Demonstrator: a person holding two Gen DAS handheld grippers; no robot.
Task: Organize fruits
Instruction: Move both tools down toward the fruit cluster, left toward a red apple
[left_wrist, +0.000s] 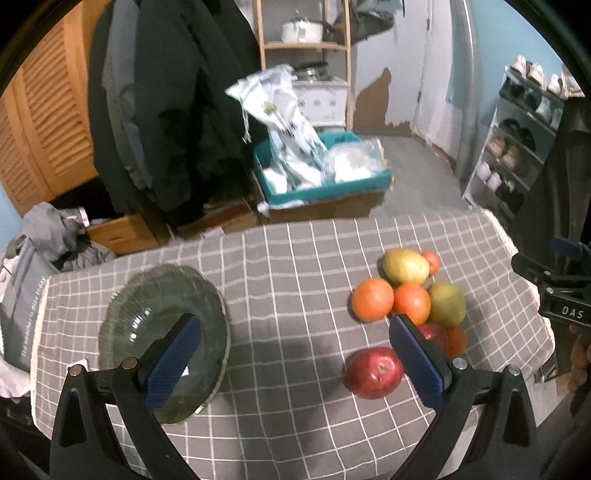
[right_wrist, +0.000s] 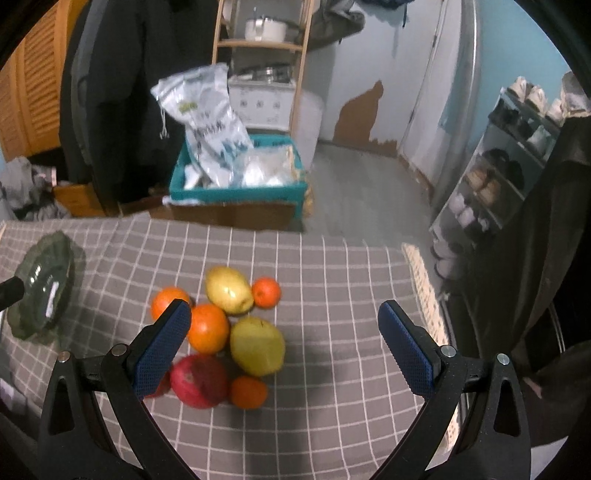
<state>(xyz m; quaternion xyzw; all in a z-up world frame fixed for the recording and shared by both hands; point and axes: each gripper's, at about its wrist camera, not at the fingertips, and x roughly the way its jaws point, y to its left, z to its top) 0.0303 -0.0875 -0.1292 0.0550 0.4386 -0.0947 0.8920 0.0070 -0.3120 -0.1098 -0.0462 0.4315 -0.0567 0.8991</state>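
- Left gripper (left_wrist: 295, 347): fingers spread wide with nothing between the pads, held above the checked tablecloth (left_wrist: 295, 258) between the glass plate (left_wrist: 122, 317) and the fruit pile
- Right gripper (right_wrist: 284, 341): fingers likewise spread wide and holding nothing, positioned over the right half of the fruit pile; its left finger (right_wrist: 162, 350) overlaps the pile in the right wrist view
- Glass plate: lies on the cloth at the left side of the table, well apart from the fruit; no fruit rests on it
- Fruit pile: all pieces sit clustered on the cloth at the right side of the table, most of them touching
- Far end of pile: yellow-green mango (right_wrist: 229, 290) with a small orange (right_wrist: 266, 292) just beside it
- Middle of pile: two oranges (right_wrist: 207, 328) and a second mango (right_wrist: 257, 347)
- Near end of pile: red apple (right_wrist: 199, 380) with a small orange (right_wrist: 248, 392) at its right; another red fruit shows at its left, mostly hidden behind the finger
- Background: teal crate (right_wrist: 236, 192) holding white bags stands on the floor beyond the table; a shoe rack (right_wrist: 495, 177) stands at the right
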